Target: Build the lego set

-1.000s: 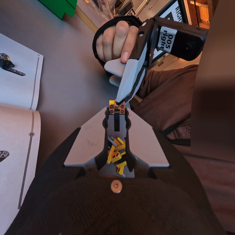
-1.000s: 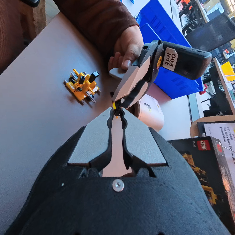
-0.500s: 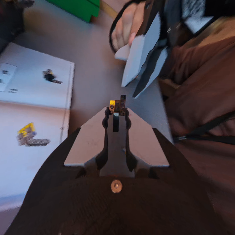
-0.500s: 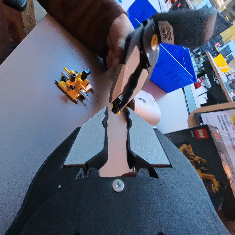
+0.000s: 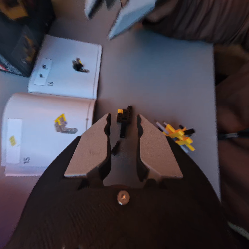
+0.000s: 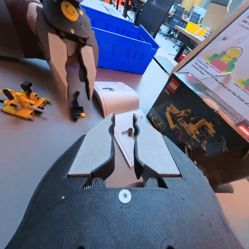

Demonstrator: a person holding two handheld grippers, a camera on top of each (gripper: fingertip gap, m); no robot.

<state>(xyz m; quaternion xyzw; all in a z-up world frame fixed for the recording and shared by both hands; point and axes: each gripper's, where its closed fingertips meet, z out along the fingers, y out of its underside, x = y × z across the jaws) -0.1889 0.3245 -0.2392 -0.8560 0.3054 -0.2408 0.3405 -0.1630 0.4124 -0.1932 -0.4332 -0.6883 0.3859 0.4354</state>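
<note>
A small black assembly (image 5: 124, 118) with a yellow plate lies on the grey table. My left gripper (image 5: 123, 115) is open, with the assembly between its fingertips and touching neither. A loose black pin (image 5: 115, 148) lies just behind it. In the right wrist view the left gripper (image 6: 77, 98) hangs open above the same assembly (image 6: 77, 111). My right gripper (image 6: 123, 117) is open and empty, over the instruction booklet (image 6: 117, 97). It shows blurred at the top of the left wrist view (image 5: 128, 17). A yellow subassembly (image 5: 177, 136) with grey axles lies to the right; in the right wrist view it is at the left (image 6: 20, 103).
The open booklet (image 5: 64, 75) lies left of the assembly. A black set box (image 6: 195, 121) stands at the right, with a printed sign board (image 6: 222, 53) leaning behind it. A blue bin (image 6: 121, 44) stands at the back. A person's brown sleeve (image 5: 202, 20) is beyond the table edge. The left gripper's tips are roughly 11 centimeters from the right gripper's. My left gripper's tips are some 5 centimeters from the loose black pin (image 5: 115, 148). It turns up in the right wrist view (image 6: 76, 95) as well.
My left gripper has opened and let the black assembly down onto the table. My right gripper has opened, let go of it and pulled away. Both views have swung round.
</note>
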